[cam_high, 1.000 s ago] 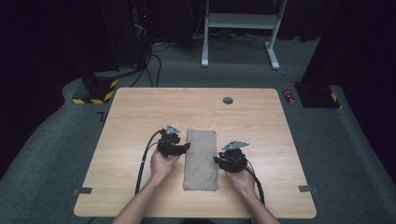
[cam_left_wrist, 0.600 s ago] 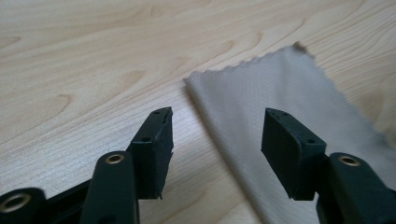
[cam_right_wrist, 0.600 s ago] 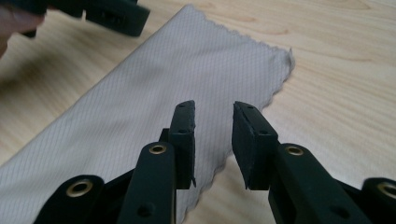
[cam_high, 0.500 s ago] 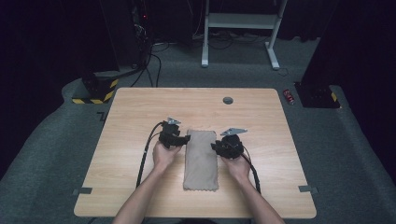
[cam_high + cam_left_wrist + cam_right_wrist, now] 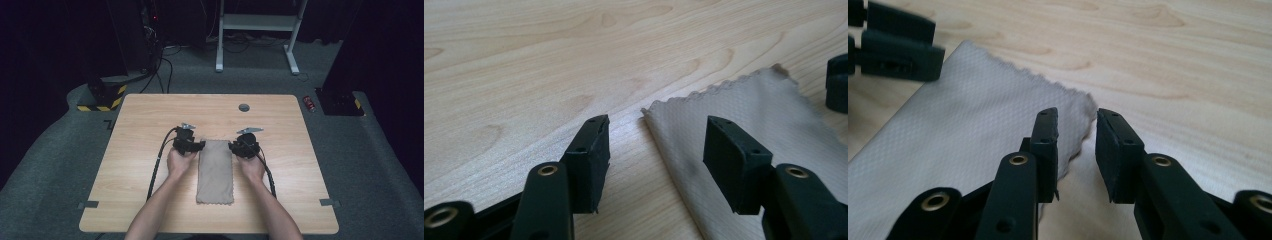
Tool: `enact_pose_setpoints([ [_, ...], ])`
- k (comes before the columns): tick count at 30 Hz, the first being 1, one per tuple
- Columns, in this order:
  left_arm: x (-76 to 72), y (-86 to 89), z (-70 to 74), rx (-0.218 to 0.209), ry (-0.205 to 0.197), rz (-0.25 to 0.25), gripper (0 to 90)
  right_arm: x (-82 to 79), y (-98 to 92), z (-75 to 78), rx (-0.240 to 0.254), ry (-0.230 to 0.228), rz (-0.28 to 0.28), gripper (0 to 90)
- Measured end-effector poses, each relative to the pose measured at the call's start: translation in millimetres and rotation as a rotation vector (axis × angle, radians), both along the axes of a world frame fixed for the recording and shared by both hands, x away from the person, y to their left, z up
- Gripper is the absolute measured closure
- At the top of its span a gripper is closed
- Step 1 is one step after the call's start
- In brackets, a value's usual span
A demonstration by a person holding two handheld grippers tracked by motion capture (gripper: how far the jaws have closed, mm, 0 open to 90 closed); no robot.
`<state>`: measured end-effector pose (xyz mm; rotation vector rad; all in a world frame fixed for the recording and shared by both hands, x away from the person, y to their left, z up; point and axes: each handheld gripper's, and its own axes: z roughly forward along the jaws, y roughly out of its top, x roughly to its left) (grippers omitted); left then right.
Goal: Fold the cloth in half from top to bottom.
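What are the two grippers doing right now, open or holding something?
Left gripper: open, jaws astride the cloth's far corner edge, nothing gripped.
Right gripper: open, narrowing at the cloth's other far corner, nothing gripped.

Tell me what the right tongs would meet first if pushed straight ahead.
Probably the far right corner of the folded cloth, lying between the open right tongs; beyond it, bare table.

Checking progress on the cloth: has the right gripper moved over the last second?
Yes. The right gripper has gone up the high view, toward the round hole, from beside the cloth's middle to its far corner; its jaws have been closing.
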<state>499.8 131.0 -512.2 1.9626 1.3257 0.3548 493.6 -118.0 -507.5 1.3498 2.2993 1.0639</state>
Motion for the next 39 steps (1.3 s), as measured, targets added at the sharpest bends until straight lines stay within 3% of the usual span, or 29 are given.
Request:
enact_pose_setpoints([
  [3, 2.4, 0.5, -3.7, -0.002, -0.002, 0.005, 45.3, 6.1, 1.2, -0.3, 0.003, -0.026, -0.020, 69.2],
  [7, 3.5, 0.4, -4.6, -0.005, -0.011, 0.002, 46.4, 12.5, 3.9, -5.9, -0.013, -0.010, -0.023, 67.4],
  [10, 3.9, -6.2, -2.0, 0.072, -0.010, -0.029, 46.6, 18.4, 8.3, -5.1, -0.019, -0.011, -0.026, 66.6],
  [12, 5.3, -10.8, -0.7, 0.086, 0.000, -0.041, 46.7, 20.1, 10.7, -6.1, -0.038, -0.021, -0.032, 66.5],
  [13, 6.0, -13.2, -0.6, 0.092, -0.002, -0.044, 46.7, 22.1, 11.5, -7.8, -0.047, 0.002, -0.031, 66.4],
  [15, 6.1, -16.9, -1.3, 0.100, -0.014, -0.043, 47.9, 24.0, 12.4, -8.2, -0.054, 0.001, -0.026, 66.5],
  [21, 7.6, -17.2, -0.4, 0.121, -0.016, -0.037, 58.7, 28.9, 15.8, -7.7, -0.068, 0.002, 0.000, 77.4],
  [23, 8.3, -19.5, 0.9, 0.153, -0.018, -0.067, 63.1, 28.8, 16.6, -8.0, -0.069, 0.001, 0.010, 81.7],
  [25, 9.3, -22.2, 2.3, 0.159, -0.008, -0.086, 70.1, 28.8, 17.3, -8.1, -0.065, 0.005, 0.020, 87.0],
  [31, 12.3, -23.8, 3.4, 0.126, 0.023, -0.125, 87.6, 29.3, 14.9, -8.1, -0.050, 0.011, 0.031, 88.8],
  [39, 16.3, -17.3, 4.5, 0.059, 0.040, -0.124, 88.8, 27.1, 9.4, 3.3, -0.019, -0.014, 0.048, 89.4],
])
